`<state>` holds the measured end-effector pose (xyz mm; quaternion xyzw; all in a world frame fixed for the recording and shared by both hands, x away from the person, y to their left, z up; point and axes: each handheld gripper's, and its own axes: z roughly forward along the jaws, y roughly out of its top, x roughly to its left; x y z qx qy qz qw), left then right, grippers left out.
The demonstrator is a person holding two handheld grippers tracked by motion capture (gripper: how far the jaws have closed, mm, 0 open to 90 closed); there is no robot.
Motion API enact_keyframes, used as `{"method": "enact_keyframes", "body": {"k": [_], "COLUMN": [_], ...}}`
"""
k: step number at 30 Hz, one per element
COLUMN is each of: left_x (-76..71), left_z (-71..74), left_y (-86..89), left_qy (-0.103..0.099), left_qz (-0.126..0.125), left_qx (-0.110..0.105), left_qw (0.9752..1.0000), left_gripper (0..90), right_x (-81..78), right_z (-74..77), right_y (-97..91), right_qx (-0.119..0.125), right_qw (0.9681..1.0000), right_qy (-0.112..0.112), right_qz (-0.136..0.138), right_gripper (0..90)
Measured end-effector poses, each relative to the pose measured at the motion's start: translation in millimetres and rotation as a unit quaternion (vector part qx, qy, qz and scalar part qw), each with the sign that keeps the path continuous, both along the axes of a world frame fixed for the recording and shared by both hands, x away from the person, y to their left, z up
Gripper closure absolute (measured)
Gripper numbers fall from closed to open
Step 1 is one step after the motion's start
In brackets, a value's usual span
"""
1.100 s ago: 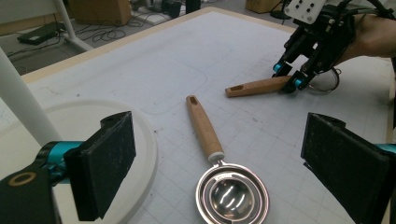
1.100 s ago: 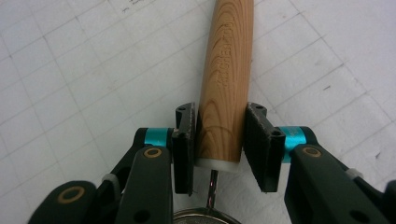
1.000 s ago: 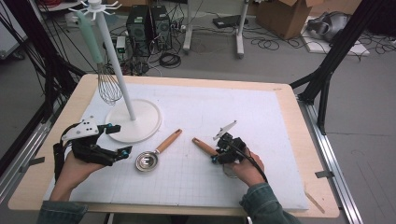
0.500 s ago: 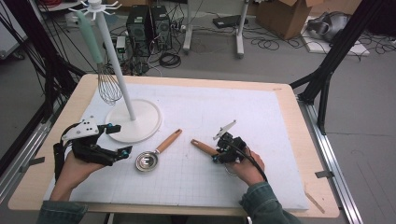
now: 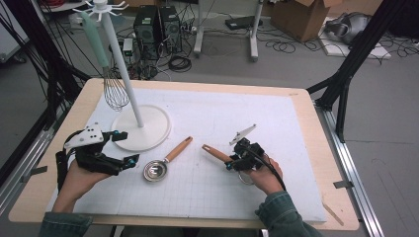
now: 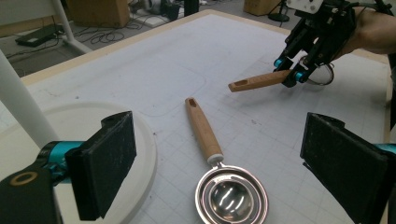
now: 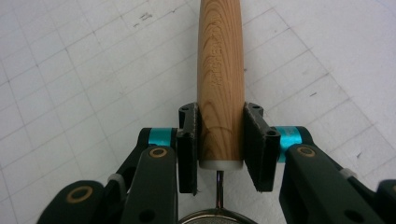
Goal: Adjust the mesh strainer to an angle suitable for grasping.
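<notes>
Closing over the past second, the right gripper [image 5: 233, 162] now has its jaws clamped on the wooden handle of a second strainer [image 7: 220, 79], both pads pressed to the wood just above the white collar; little else on the worktop [image 5: 306, 148] has shifted since the earlier frame. Seen from above, that handle points toward 10 o'clock from the gripper, its free end lifted off the white mat [image 5: 207, 123] in the left gripper view, the metal bowl tucked under the hand at 4 o'clock. At 9 o'clock of it, well apart, a wooden-handled strainer [image 5: 163, 163] lies flat on the mat. The left gripper [image 5: 121, 148] rests at 9 o'clock of that strainer, jaws spread wide and holding nothing. A white stand [image 5: 141, 126] rises at the gripper's 1 o'clock, a whisk [image 5: 114, 91] hanging from it.
</notes>
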<state>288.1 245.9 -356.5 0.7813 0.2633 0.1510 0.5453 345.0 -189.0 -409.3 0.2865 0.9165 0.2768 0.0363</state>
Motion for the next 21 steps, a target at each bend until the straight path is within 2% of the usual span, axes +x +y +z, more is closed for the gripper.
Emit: {"method": "enact_keyframes", "body": {"k": [21], "left_x": [1.8], "left_z": [-2.1], "left_y": [0.6], "left_qy": [0.005], "left_qz": [-0.004], "left_qx": [-0.003], "left_qw": [1.0000], "left_gripper": [11.3], "right_x": [-0.9], "right_z": [8.3], "right_y": [-9.4], "right_qx": [0.051], "right_qw": [0.9987], "right_qy": [0.000], "right_qz": [0.003], "right_gripper": [69.1]}}
